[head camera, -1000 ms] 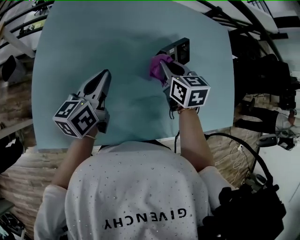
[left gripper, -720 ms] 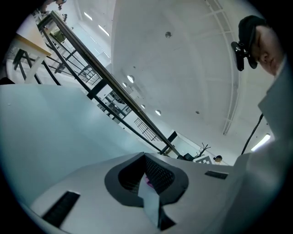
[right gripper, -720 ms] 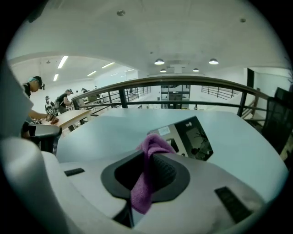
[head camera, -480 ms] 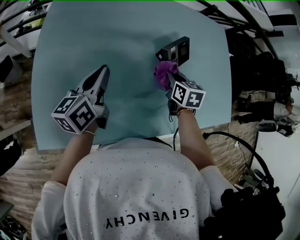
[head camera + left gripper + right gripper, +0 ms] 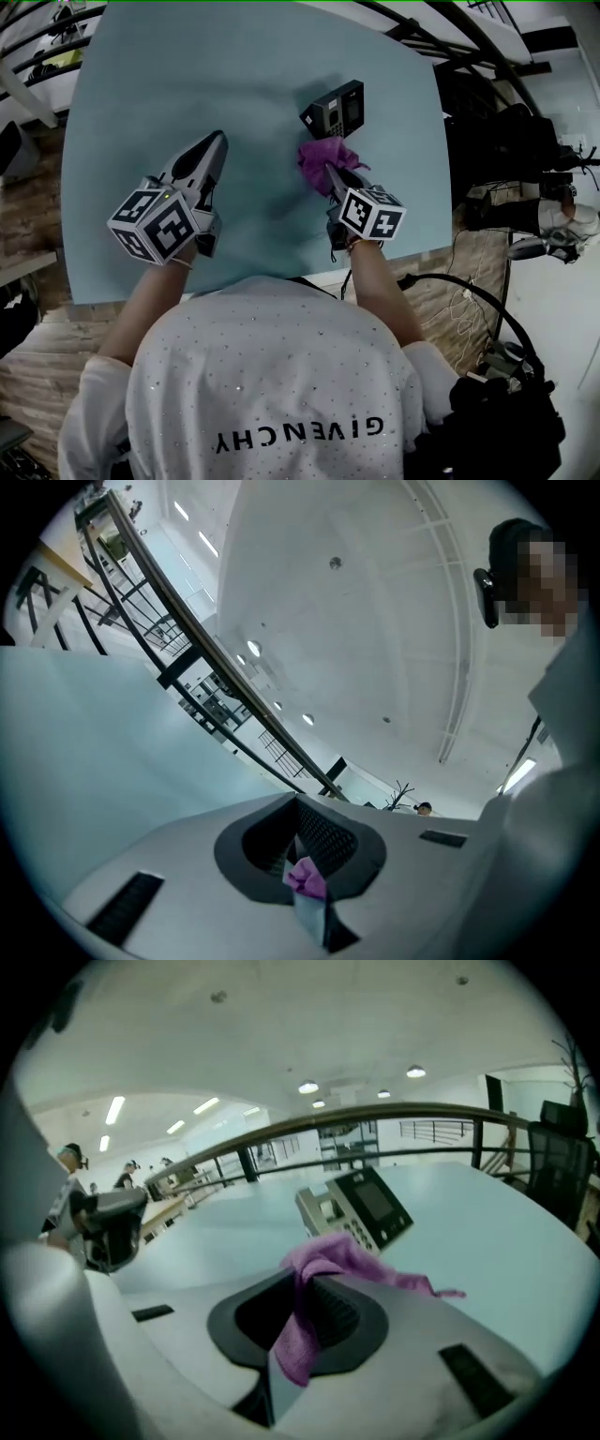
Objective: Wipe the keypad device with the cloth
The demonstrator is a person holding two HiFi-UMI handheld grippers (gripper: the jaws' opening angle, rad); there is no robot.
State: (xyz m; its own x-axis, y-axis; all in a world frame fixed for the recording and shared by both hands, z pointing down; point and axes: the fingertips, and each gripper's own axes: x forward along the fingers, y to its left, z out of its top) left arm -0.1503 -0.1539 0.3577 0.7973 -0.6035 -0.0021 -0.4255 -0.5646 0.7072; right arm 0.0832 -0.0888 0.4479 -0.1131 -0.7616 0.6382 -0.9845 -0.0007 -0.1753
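**Cloth held just short of the keypad; wipe not yet landed.**
The cloth (image 5: 322,157) is clamped, bunched, in the closed jaws of the right gripper (image 5: 330,172), just beside the keypad (image 5: 333,107) lying on the table (image 5: 187,75). The left gripper (image 5: 216,142) is held well apart from both, jaws drawn together, with only 1 purple speck seen at their gap. With the keypad unsteadied, it could be shoved across the table by a stroke. The loose bunch could also be dragged from the jaws.

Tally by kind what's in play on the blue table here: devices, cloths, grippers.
keypad device: 1
purple cloth: 1
grippers: 2 (left gripper, right gripper)
Total: 4
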